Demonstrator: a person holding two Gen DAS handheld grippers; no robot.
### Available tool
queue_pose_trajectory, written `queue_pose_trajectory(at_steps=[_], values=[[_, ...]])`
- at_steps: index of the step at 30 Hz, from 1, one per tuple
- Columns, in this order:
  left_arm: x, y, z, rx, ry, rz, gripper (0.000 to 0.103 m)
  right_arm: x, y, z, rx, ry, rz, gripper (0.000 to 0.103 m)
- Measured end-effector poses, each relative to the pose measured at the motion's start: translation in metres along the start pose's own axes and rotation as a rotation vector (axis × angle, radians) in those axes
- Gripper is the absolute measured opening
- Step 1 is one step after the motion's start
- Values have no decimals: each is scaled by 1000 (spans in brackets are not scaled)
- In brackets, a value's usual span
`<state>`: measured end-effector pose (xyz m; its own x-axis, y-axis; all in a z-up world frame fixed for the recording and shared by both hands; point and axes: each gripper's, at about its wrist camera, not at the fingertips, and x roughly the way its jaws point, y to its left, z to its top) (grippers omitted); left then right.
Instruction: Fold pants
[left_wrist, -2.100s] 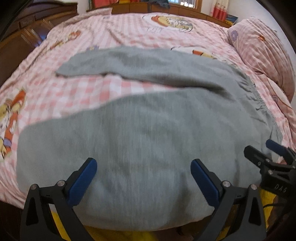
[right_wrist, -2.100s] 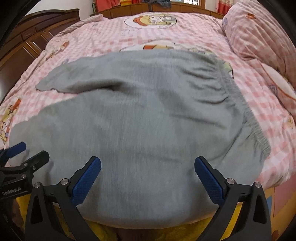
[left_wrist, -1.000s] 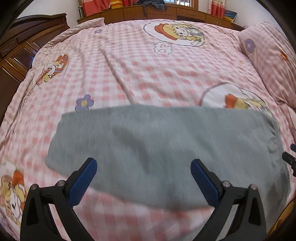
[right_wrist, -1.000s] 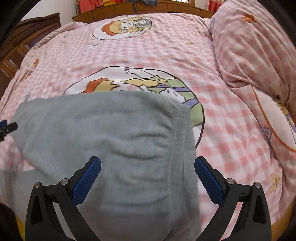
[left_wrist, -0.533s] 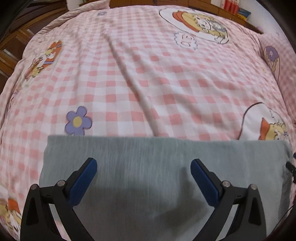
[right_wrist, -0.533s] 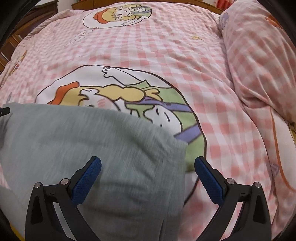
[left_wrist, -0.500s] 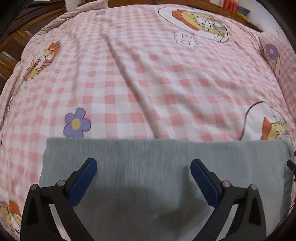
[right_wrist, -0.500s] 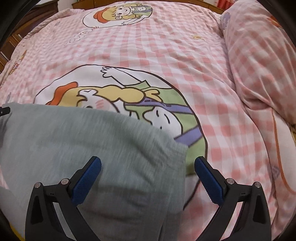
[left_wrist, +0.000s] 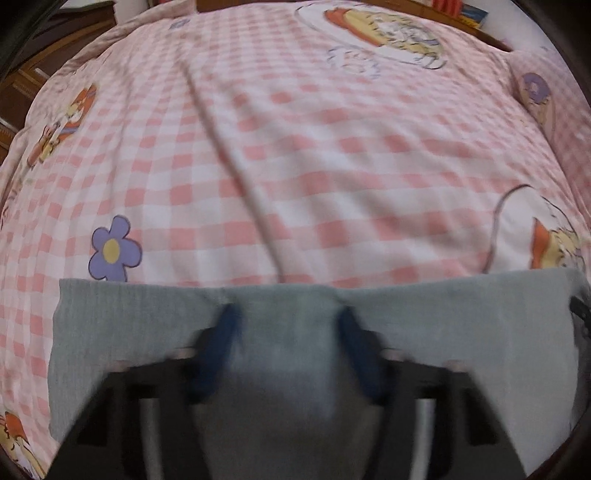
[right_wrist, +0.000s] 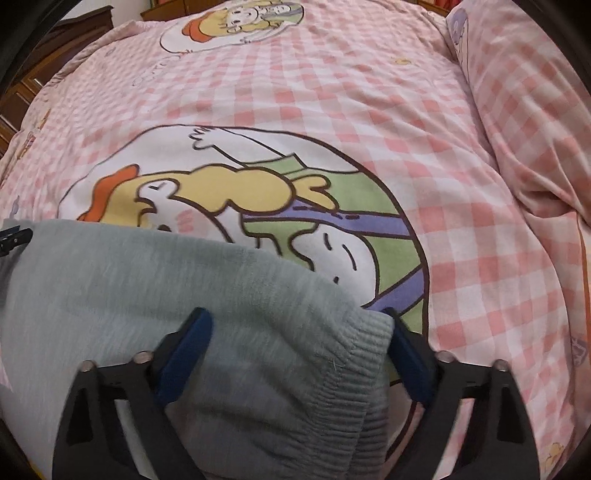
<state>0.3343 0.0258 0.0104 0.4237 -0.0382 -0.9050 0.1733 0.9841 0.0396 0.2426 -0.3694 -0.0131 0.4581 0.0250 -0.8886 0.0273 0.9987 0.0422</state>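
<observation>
Grey pants (left_wrist: 129, 332) lie flat on a pink checked bedspread (left_wrist: 295, 166); only their far edge shows, low in both views. My left gripper (left_wrist: 288, 325) points steeply down at that edge. Its jaws are closing, and a ridge of grey cloth is pinched up between the blue pads; this view is blurred. My right gripper (right_wrist: 297, 328) straddles the ribbed waistband corner (right_wrist: 354, 369) of the pants (right_wrist: 129, 280). Its jaws are also closing but still stand wide, with the cloth humped loosely between them. A tip of the left gripper shows at the right view's left edge (right_wrist: 14, 236).
A pink checked pillow (right_wrist: 535, 110) lies on the right side of the bed. Dark wooden furniture (left_wrist: 37, 74) runs along the left and behind the bed. The bedspread stretches bare beyond the pants, printed with cartoon figures (right_wrist: 229, 199).
Both grippers have come down onto the pants' far edge. The left jaws have closed in and bunched the cloth; the right jaws have narrowed a little around the waistband corner.
</observation>
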Motion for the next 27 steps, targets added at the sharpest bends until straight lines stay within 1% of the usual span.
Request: queue_pose_trajectory(at_steps=[1,2,3,4,6,7,9,10,11,17,19,22,24,25,26,27], values=[[-3,-3,-1,10,-4,-10,28,-3,3,-1,-10,-7,4,52],[-6,-7,-1,14,-7,-10,20,-8,7,-1,-25,-15,10,41],[-9,-9,-3,12,-14,1,15,-11,10,-2,-36,-25,22,23],[-11,-10,-3,7,-19,5,11,-16,14,-3,-49,-36,23,23],[-19,-7,-7,-17,-29,-7,4,-25,21,-7,-83,-63,-7,23],[-27,-4,-11,-38,-40,-28,4,-32,24,-9,-100,-84,-14,23],[-39,3,-17,-63,-57,-48,3,-47,28,-14,-115,-120,-10,23],[-47,5,-20,-72,-68,-53,3,-56,28,-16,-115,-134,5,23],[-55,8,-23,-81,-82,-57,0,-63,28,-16,-114,-145,27,23],[-108,25,-38,-113,-171,-65,0,-98,21,-27,-89,-171,154,23],[-117,26,-42,-107,-172,-69,0,-108,19,-35,-87,-174,196,23],[-120,23,-46,-91,-151,-78,0,-125,25,-55,-117,-189,240,23],[-119,21,-49,-97,-136,-76,3,-133,29,-68,-145,-188,255,23],[-117,21,-49,-111,-126,-85,5,-137,33,-78,-171,-184,256,23],[-116,21,-51,-135,-115,-102,16,-139,35,-85,-191,-181,254,23],[-115,22,-51,-164,-107,-124,34,-141,37,-92,-210,-176,249,23]])
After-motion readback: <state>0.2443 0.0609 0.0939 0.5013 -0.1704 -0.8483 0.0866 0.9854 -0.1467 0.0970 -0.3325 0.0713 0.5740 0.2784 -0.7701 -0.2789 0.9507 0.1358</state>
